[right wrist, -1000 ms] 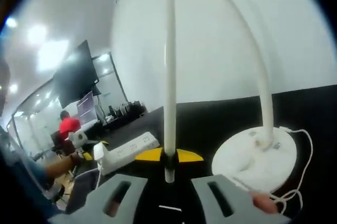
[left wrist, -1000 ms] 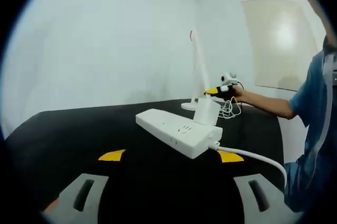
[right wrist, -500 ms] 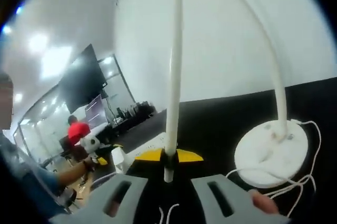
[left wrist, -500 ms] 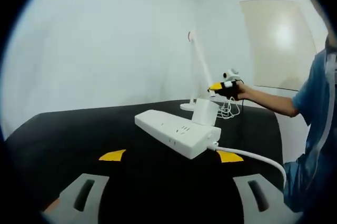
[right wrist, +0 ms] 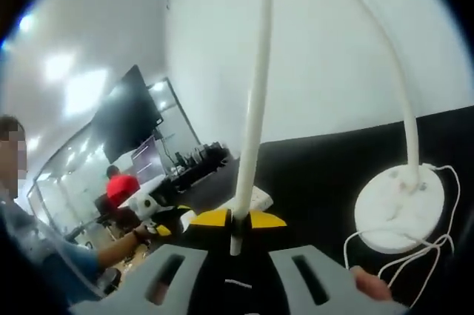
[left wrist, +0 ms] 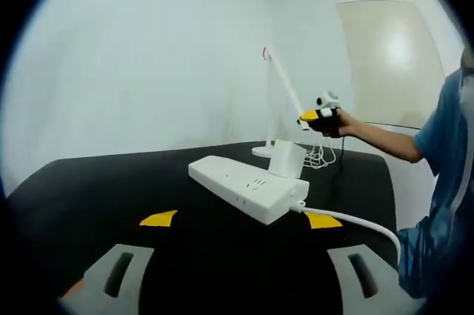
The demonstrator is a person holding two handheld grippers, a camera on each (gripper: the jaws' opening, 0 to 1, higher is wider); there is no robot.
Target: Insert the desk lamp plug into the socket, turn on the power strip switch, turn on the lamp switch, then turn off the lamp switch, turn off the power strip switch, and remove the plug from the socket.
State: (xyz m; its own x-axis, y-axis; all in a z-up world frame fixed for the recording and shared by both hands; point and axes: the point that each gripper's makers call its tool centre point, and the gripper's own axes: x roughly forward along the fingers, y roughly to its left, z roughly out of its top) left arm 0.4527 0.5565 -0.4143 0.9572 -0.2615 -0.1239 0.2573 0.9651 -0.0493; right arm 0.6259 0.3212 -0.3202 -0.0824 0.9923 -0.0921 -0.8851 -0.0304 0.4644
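The right hand-held gripper [left wrist: 305,115] now sits higher along the lamp head [right wrist: 252,118]. The lamp head tilts more steeply upward than a second ago.

The left gripper view looks from low over the black table [left wrist: 89,181], across it toward a white wall. The power strip [left wrist: 248,189] lies near, in the middle of this view, and the desk lamp [left wrist: 278,100] stands farther behind it, where the right tongs [left wrist: 315,116] are raised beside it.

The right gripper view sits very close to the lamp: the thin lamp arm [right wrist: 255,107] rises just before the lens, and the round base [right wrist: 404,207] lies to the right. It faces back over the table toward the room with a dark screen [right wrist: 129,111]. Both views share the lamp, the table and the power strip [right wrist: 255,198].
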